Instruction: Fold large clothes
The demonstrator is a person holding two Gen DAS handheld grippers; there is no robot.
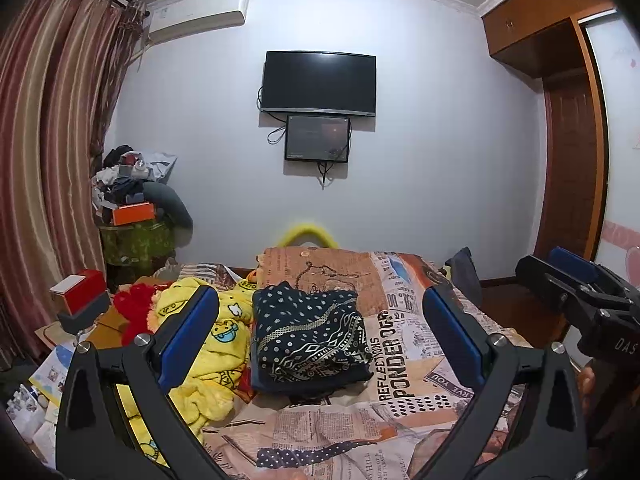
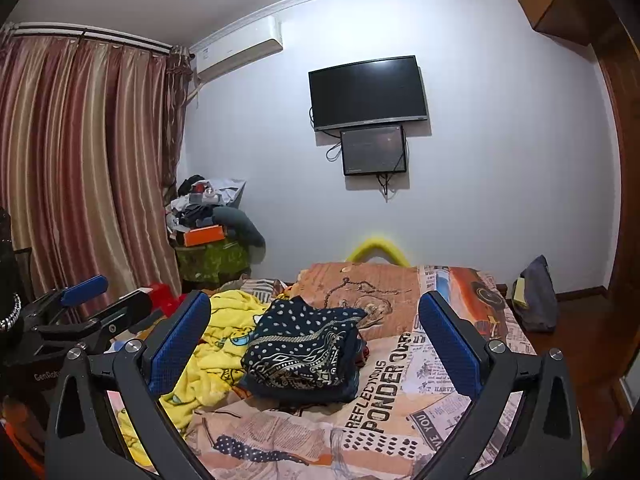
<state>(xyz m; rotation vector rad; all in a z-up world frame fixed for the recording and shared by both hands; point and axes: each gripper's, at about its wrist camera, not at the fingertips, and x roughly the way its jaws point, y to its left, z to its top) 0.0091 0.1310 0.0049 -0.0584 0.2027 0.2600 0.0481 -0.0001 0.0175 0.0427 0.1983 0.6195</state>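
Note:
A folded dark navy garment with white dots and a patterned border (image 1: pixel 310 334) lies in a stack on the newspaper-print bedsheet (image 1: pixel 404 364); it also shows in the right wrist view (image 2: pixel 304 346). My left gripper (image 1: pixel 320 332) is open and empty, held above the bed short of the stack. My right gripper (image 2: pixel 314 338) is open and empty too, at a similar height. The right gripper shows at the right edge of the left wrist view (image 1: pixel 576 280). The left gripper shows at the left edge of the right wrist view (image 2: pixel 92 300).
A crumpled yellow cartoon blanket (image 1: pixel 212 344) lies left of the stack, with red fabric (image 1: pixel 134 304) beyond it. A dark dotted strip (image 1: pixel 316 450) lies on the near sheet. A cluttered stand (image 1: pixel 136 216) and curtains (image 1: pixel 48 140) are at left, a wardrobe (image 1: pixel 568 120) at right.

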